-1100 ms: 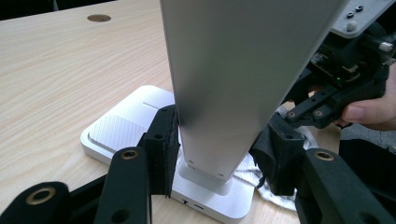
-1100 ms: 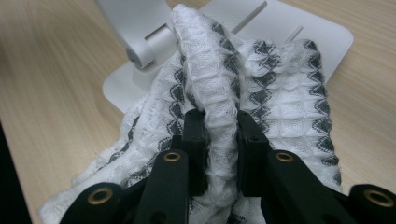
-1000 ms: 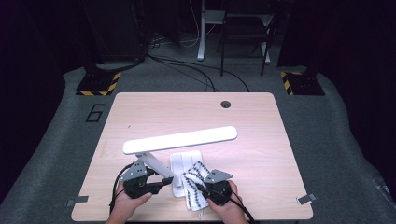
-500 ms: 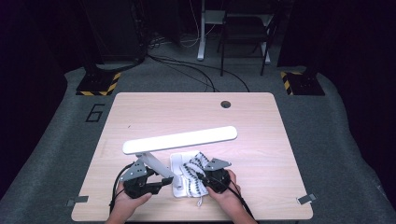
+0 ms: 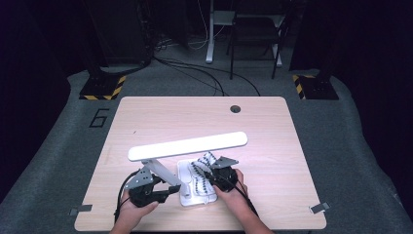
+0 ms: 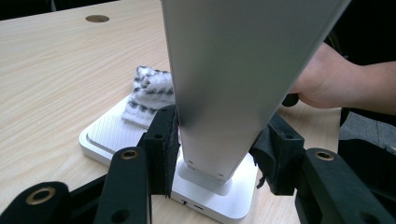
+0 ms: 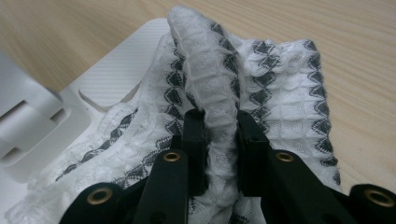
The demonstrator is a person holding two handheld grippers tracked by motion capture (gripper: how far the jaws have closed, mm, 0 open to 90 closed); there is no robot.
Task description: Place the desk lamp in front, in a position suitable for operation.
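High view first: a pale wooden table with rounded corners (image 5: 146,122) carries a white desk lamp whose long lit light bar (image 5: 187,146) hangs over its flat white square base (image 5: 186,197) near the person's edge. From that base a slanted silver-grey metal arm (image 6: 233,79) rises toward the bar.

Lying across the base and spilling onto the table beside it is a white waffle-weave cloth with rows of black diamond marks (image 7: 280,88); it looks like a wiping job, the cloth being worked over the base's ribbed top.

At the left sits the left gripper (image 5: 165,193), and the left gripper view shows its black jaws set on either side of the lamp arm just above the foot, pads pressed against the metal (a steadying grip, I judge, so the light lamp does not slide while the cloth is dragged over it).

Opposite it, the right gripper (image 7: 217,154) has its jaws clamped on a raised fold of the cloth, bunching it into a ridge between them, which gives a firm handle for pulling the fabric across the base.
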